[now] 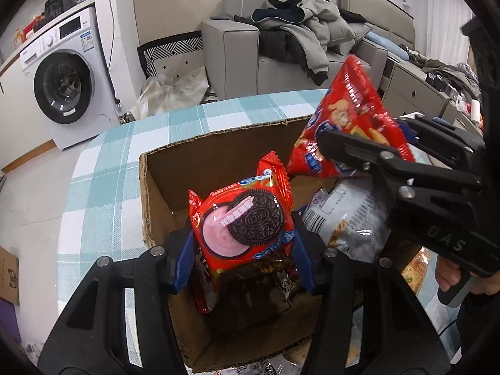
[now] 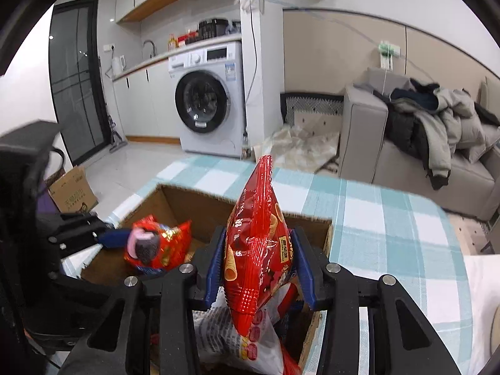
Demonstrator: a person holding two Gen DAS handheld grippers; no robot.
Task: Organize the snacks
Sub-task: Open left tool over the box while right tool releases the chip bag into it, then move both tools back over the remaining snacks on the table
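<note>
An open cardboard box (image 1: 200,168) stands on the checked table and holds several snack packs. My left gripper (image 1: 243,261) is shut on a red Oreo pack (image 1: 247,218) and holds it over the box. My right gripper (image 2: 257,265) is shut on a red cone-snack bag (image 2: 256,243) and holds it upright over the box (image 2: 200,203); the bag also shows in the left wrist view (image 1: 347,118). A silver-white snack bag (image 1: 350,218) lies in the box below it. The Oreo pack also shows in the right wrist view (image 2: 162,243).
The table has a teal and white checked cloth (image 1: 103,187). Beyond it stand a washing machine (image 1: 62,84), a grey sofa piled with clothes (image 1: 293,47), and a small cardboard box (image 2: 73,192) on the floor.
</note>
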